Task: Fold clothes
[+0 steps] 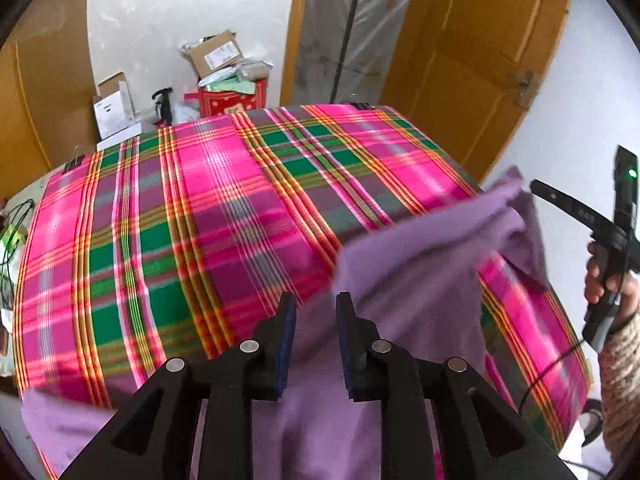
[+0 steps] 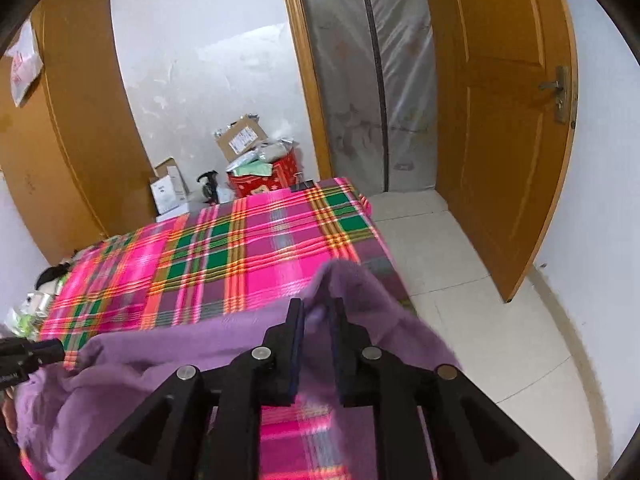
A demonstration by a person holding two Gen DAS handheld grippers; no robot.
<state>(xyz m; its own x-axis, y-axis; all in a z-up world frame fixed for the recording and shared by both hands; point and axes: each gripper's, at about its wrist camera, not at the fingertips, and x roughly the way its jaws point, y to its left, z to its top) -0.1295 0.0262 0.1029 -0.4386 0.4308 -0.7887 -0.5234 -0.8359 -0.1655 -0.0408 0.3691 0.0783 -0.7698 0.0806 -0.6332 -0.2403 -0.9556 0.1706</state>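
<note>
My left tool (image 1: 316,308) sits at the bottom centre of the left wrist view, jaws parted to a narrow gap; lilac cloth shows in the gap, but the pads do not press on it. The purple garment (image 1: 420,280) lies rumpled over the lower right of that frame, on the plaid-covered tabletop (image 1: 200,220), with one edge lifted toward the right. At the right edge of the same frame I see my right hand (image 1: 608,280) gripping the handle of the other tool. In the right wrist view my right tool (image 2: 318,312) is at lower centre, jaws also narrowly apart, with a fold of the purple garment (image 2: 180,360) standing between the pads; motion blur there, so I cannot tell whether the pads touch it. The rest of the garment spreads to the lower left over the tabletop (image 2: 240,248). Cardboard boxes (image 2: 240,140) sit against the wall in the upper middle, an open wooden door (image 2: 500,120) at upper right.
</note>
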